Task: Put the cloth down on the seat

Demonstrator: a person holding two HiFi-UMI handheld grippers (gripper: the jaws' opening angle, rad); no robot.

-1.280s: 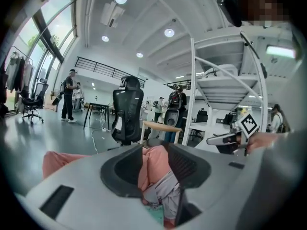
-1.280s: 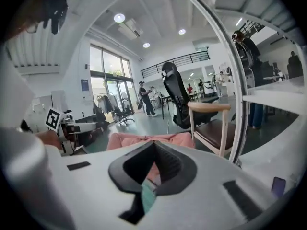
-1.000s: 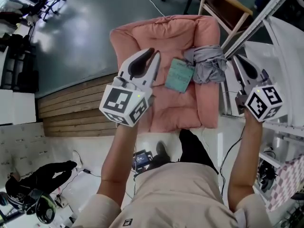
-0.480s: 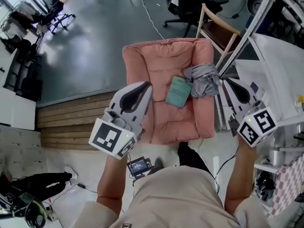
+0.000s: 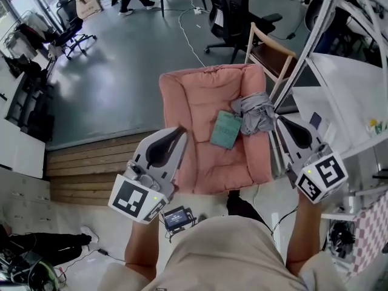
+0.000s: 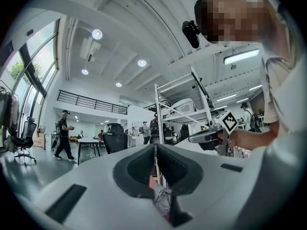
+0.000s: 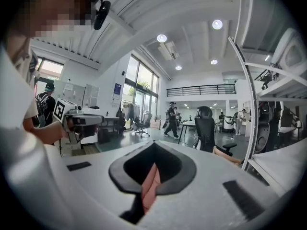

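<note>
Head view: the left gripper (image 5: pixel 180 132) is held out on a bent forearm over the left edge of the pink armchair (image 5: pixel 206 90). The right gripper (image 5: pixel 279 121) is held just beside the chair's right arm. The grey cloth (image 5: pixel 254 113) is seen crumpled on the seat's right side, against the armrest, touching a teal folded item (image 5: pixel 225 129).
Left gripper view: jaws are clenched, nothing gripped.
Right gripper view: jaws are pressed together, empty.

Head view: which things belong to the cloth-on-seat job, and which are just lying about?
Job:
teal cloth
pink seat, which the cloth lies on

Lying about:
grey cloth on the seat's arm
wooden chair
office chair
</note>
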